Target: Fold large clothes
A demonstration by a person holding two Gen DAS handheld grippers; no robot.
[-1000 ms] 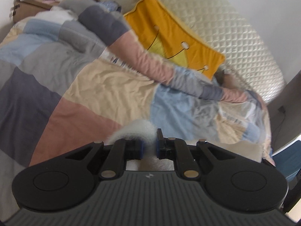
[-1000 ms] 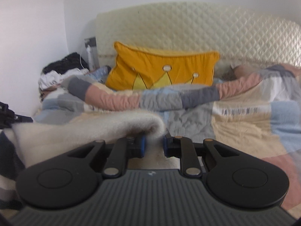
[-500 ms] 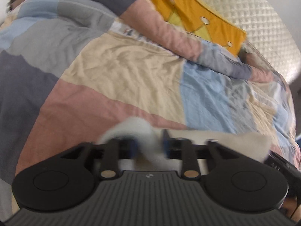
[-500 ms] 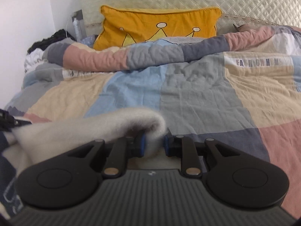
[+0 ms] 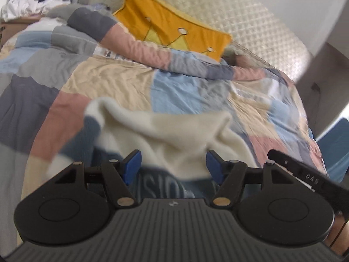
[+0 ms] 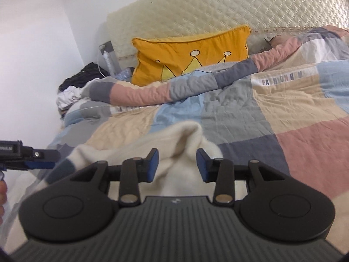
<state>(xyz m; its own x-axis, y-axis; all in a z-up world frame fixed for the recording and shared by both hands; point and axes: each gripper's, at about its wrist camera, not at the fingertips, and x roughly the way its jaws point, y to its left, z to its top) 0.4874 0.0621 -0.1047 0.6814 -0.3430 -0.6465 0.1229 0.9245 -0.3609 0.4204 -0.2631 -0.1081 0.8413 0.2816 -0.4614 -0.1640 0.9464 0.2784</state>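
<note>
The cream sweater [image 5: 174,131] is lying bunched on the patchwork quilt [image 5: 113,83], just ahead of both tools. The left gripper [image 5: 173,163] is standing wide apart after just opening, gripping nothing, cloth between its pads. The right gripper [image 6: 177,164] is half open, also just opening, a fold between, unpinched. An orange crown pillow [image 6: 192,54] is leaning on the quilted headboard [image 6: 218,13] beyond.

Left gripper [image 5: 173,163] and right gripper [image 6: 177,164], jaws just opened, gape side by side, pitched downward.
</note>
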